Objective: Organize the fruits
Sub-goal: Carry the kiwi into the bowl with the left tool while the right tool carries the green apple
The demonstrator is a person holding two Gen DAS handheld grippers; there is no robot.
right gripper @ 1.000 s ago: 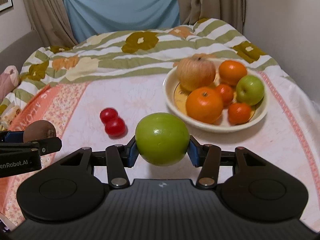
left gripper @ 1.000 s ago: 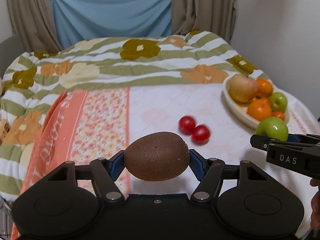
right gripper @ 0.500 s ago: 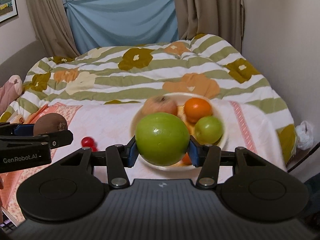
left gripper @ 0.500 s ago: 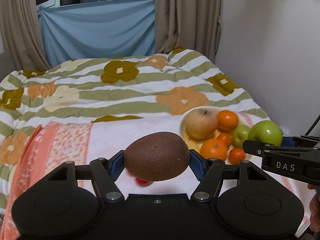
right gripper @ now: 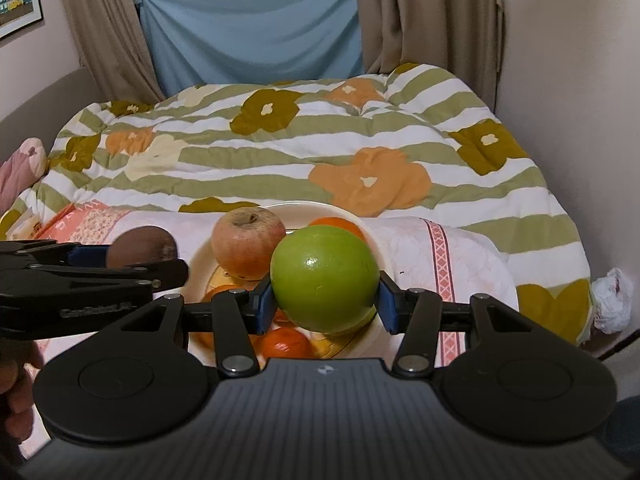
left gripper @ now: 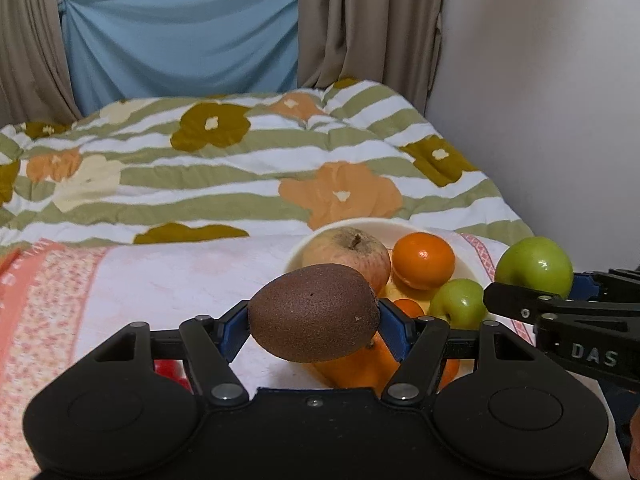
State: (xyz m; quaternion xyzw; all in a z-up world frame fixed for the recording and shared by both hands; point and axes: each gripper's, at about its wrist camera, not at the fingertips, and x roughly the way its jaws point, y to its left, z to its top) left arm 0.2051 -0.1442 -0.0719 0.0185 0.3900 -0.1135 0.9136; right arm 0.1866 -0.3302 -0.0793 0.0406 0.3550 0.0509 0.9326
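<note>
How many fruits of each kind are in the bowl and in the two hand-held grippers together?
Green apples: 2
Red-yellow apple: 1
Oranges: 4
Kiwi: 1
Total: 8

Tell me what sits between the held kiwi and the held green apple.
In the left wrist view, between kiwi and green apple: the bowl's orange and small green apple.

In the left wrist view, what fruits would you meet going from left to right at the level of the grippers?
Kiwi held in the left gripper → small green apple in the bowl → large green apple held in the right gripper.
</note>
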